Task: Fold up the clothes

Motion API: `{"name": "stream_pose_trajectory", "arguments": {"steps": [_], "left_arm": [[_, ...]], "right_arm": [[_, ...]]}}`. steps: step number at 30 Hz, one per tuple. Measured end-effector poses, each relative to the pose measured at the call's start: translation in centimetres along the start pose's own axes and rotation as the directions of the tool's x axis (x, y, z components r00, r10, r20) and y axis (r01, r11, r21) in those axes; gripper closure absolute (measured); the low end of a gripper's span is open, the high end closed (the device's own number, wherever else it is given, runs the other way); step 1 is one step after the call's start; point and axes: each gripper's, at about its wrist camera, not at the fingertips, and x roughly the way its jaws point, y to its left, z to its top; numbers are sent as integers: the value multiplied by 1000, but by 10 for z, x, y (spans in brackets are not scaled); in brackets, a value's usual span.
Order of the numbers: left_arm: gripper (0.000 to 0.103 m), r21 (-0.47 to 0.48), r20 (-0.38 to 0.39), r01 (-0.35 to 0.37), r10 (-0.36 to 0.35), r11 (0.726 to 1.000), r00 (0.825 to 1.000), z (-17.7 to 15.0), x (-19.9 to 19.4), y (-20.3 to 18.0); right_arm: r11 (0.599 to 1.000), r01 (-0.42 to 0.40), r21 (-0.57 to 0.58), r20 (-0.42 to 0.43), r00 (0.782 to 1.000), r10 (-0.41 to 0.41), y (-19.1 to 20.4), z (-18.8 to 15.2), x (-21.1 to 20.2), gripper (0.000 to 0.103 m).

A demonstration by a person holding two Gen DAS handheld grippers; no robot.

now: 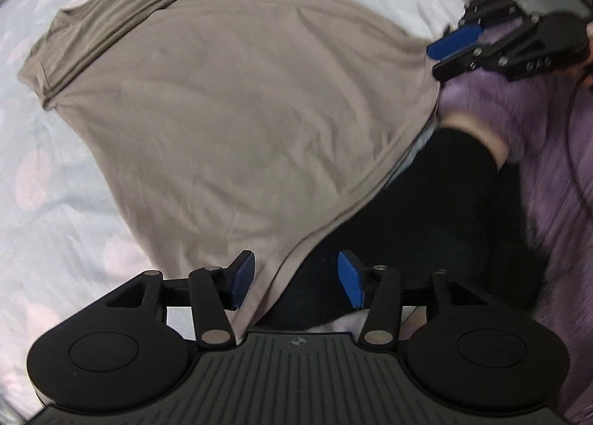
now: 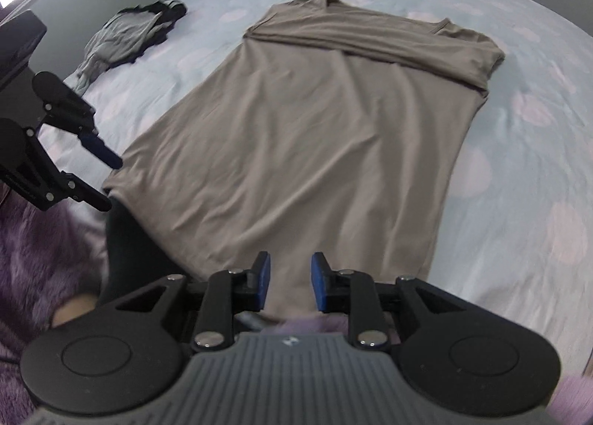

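Pale bedsheet (image 2: 519, 173) carries the shirt (image 2: 315, 150) mid-bed, long axis running away from its near hem, over which both empty grippers hover: left gripper (image 1: 296, 282) half-wide at one corner, right gripper (image 2: 291, 282) narrower.

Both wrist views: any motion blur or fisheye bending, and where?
Left wrist view: smear on the purple fleece and the right claw; taupe garment fairly crisp.
Right wrist view: blur at the lower corners; the bed sheet bows strongly towards the rim, bright glare top left.
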Motion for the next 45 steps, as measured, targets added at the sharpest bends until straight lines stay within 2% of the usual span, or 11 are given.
{"name": "stream_pose_trajectory", "arguments": {"steps": [6,8,10,12,18,22,27,34,36,42,45], "left_arm": [[50,65,-27,-129,131,990,991,2,12,-13],[51,35,-32,-130,131,991,991,1,10,-11],[69,-13,-35,-106,106,994,994,1,9,-9],[75,-54,-28,-92,90,994,996,1,9,-11],[80,-153,17,-49,52,987,998,-6,8,-3],[83,-212,49,2,9,977,999,-10,6,8],[100,-241,68,-26,44,970,997,-10,1,11],[100,-296,114,-113,152,949,982,-9,-2,17],[101,-311,137,-131,181,941,974,-10,-7,17],[103,-367,179,-180,259,913,949,-15,-21,25],[103,-382,196,-194,284,904,939,-15,-27,28]], "right_arm": [[999,14,-46,-24,1000,-15,17,-12,5,63],[997,18,-73,-25,999,-20,24,-13,5,58],[995,19,-97,-35,999,-23,27,-13,6,56],[991,23,-134,-57,998,-31,30,-11,10,56],[962,-8,-272,-161,986,-37,33,7,30,56],[939,-62,-339,-247,969,-26,35,13,49,44],[941,-82,-329,-287,958,-17,30,16,57,42],[936,-30,-351,-287,955,-77,26,12,62,38],[917,27,-398,-292,944,-154,29,7,71,42],[883,49,-468,-252,950,-186,40,0,70,94],[895,84,-438,-200,962,-188,37,3,58,100]]}}
